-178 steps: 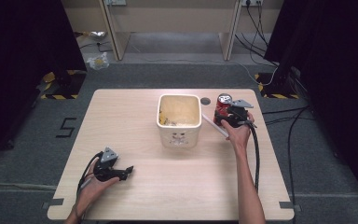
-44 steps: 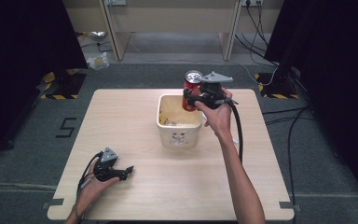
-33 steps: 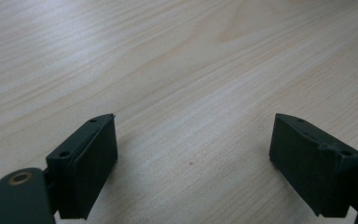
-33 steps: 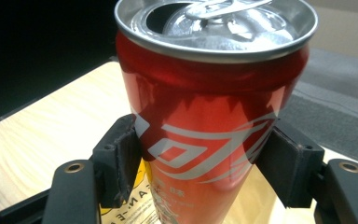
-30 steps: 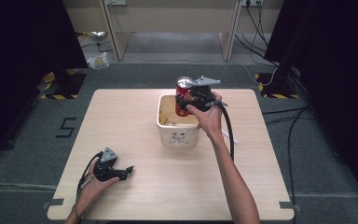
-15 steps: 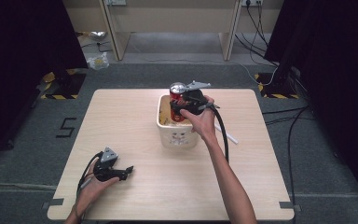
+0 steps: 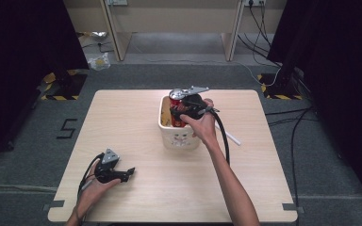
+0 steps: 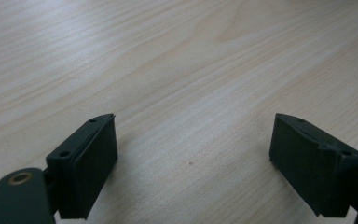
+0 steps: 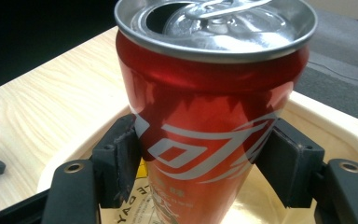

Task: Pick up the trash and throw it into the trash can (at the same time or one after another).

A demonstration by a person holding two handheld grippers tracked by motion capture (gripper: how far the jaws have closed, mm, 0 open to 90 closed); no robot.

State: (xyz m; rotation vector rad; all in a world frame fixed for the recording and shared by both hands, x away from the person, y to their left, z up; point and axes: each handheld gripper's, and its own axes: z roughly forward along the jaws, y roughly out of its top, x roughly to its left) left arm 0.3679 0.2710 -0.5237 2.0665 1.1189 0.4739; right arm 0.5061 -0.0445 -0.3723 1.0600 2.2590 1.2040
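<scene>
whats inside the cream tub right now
The red can, clamped upright in the right hand-held gripper, sits partly inside the cream tub. Yellowish printed litter lies beneath it; the can and jaws cover the rest of the bottom.

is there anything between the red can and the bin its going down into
Nothing visible blocks it. The right gripper holds the red can upright over the open top of the cream bin, its lower part already past the rim. Some yellowish litter lies on the bin floor, beneath the can rather than in its way.

Red can (image 9: pixel 205 116) with white swirl lettering and silver top, cream bin (image 7: pixel 181 139), pale woodgrain table (image 7: pixel 169 188), black jaws
</scene>
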